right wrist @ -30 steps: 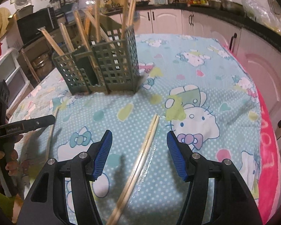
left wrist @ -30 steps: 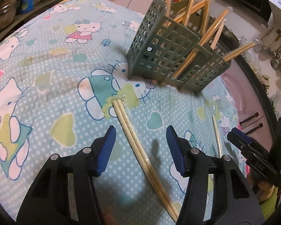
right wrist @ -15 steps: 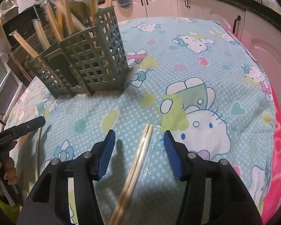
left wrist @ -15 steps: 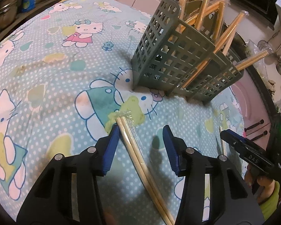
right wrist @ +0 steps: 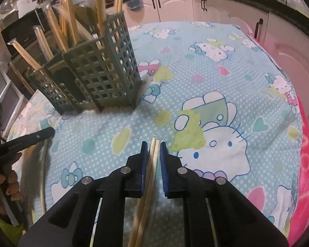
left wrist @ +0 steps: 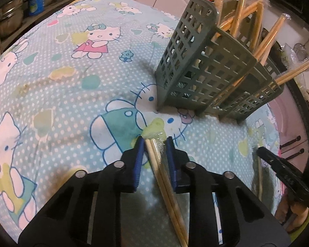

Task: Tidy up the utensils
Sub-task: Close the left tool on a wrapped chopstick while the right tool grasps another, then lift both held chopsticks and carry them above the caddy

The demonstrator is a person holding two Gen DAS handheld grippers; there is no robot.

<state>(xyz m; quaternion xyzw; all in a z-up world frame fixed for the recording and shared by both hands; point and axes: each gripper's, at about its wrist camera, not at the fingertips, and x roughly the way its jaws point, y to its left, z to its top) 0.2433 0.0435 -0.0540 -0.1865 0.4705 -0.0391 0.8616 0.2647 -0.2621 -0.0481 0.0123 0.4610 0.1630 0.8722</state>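
Left hand-held gripper (left wrist: 153,142) closing around wrapped chopsticks (left wrist: 166,187), right hand-held gripper (right wrist: 153,145) likewise (separate pair (right wrist: 144,201))

No text, label, brand or number can be read in either view. Small pale marks are seen on the black finger of the other gripper (right wrist: 28,139) at the left edge of the right wrist view, but they are too blurred to be made out (the same holds for that finger (left wrist: 286,178) where it is caught at the right edge of the left wrist view). The tablecloth (left wrist: 76,86) is printed with cartoon cat figures, hearts and dots only, and no lettering is found on it. A blue container (left wrist: 36,1) on the shelf at the far left bears a pale label, and nothing on it is legible.
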